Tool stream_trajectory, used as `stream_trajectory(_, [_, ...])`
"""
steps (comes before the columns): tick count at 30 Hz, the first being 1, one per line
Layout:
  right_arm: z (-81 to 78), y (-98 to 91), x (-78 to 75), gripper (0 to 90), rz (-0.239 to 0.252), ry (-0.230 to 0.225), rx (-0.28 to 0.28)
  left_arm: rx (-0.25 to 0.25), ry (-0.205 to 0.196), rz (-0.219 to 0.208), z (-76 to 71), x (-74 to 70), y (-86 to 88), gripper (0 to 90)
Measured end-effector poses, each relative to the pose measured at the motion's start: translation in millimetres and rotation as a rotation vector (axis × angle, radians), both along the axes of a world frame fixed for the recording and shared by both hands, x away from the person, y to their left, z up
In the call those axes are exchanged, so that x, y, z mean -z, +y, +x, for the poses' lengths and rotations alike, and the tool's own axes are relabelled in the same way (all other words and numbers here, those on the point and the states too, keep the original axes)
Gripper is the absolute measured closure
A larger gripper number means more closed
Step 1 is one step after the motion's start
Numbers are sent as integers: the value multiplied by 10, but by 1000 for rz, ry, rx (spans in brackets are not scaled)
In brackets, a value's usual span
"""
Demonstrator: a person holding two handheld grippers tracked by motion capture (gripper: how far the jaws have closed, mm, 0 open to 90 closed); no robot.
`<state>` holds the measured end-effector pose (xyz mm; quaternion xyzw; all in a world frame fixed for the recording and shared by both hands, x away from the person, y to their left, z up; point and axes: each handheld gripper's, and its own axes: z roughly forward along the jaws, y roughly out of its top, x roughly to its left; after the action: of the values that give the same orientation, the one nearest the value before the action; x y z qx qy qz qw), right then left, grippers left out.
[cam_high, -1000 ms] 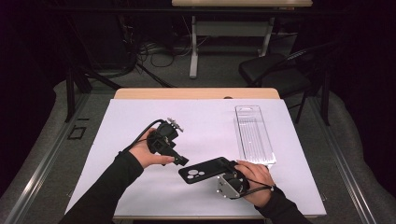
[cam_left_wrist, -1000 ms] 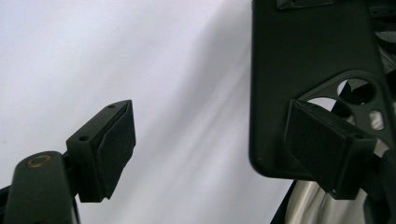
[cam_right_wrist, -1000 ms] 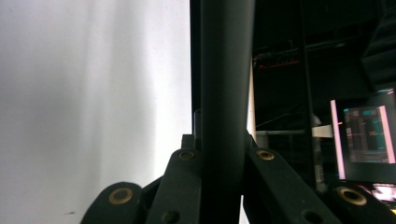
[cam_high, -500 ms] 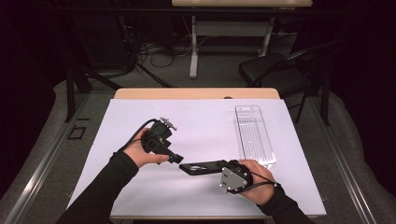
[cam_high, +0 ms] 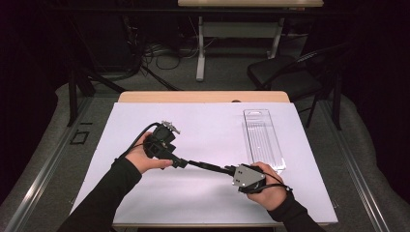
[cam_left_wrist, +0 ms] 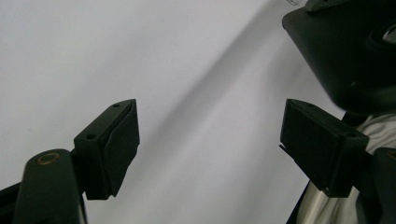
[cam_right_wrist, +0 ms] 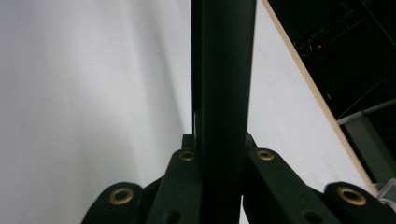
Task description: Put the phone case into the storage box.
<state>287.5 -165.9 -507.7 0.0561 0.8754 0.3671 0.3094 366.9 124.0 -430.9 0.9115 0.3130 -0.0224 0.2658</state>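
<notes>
We see the right hand-held gripper (cam_high: 227, 169) clamped tight on a black phone case (cam_high: 209, 166), a thin, matte slab held edge-up just above the white sheet that covers the table (cam_high: 212, 130). In the right gripper view the case (cam_right_wrist: 223, 84) rises as a smooth dark bar straight up from between the two jaws, which pinch it from both sides, their brass-ringed pivots close together.

The left hand-held gripper (cam_high: 183, 164) points at the free end of the case, its tip right beside that end. In the left gripper view its jaws stand well apart, with bare white sheet between them; the blocky black pads (cam_left_wrist: 112, 144) have flat, slightly rough faces. The case (cam_left_wrist: 345, 51) hangs in the upper right corner there, with a rounded corner and a satin finish, just beyond the right-hand pad and not between the two.

A clear plastic blister pack (cam_high: 263, 140), long, rectangular and ribbed, lies flat on the sheet beyond the right hand.
</notes>
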Motion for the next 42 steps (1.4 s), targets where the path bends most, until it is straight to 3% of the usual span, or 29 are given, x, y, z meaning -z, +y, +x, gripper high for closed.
stream_trajectory(5, [38, -27, -5, 878, 81, 58, 25, -1, -8, -19, -8, -10, -26, 227])
stream_trajectory(13, [79, -25, -14, 879, 128, 108, 51, 15, -34, -64, -39, -9, -94, 235])
stream_trajectory(22, [120, -26, -4, 878, 219, 178, 55, 42, -56, -116, -55, 8, -155, 257])
stream_trajectory(29, [119, -36, 40, 878, 242, 197, 57, 45, -44, -187, -52, -2, -151, 318])
stream_trajectory(32, [125, -49, 45, 878, 267, 212, 57, 49, -14, -206, -46, 18, -162, 315])
stream_trajectory(36, [127, -54, 40, 878, 286, 226, 56, 48, -2, -217, -59, 34, -193, 306])
stream_trajectory(42, [124, -44, 45, 878, 299, 237, 52, 56, -43, -206, -81, 34, -232, 304])
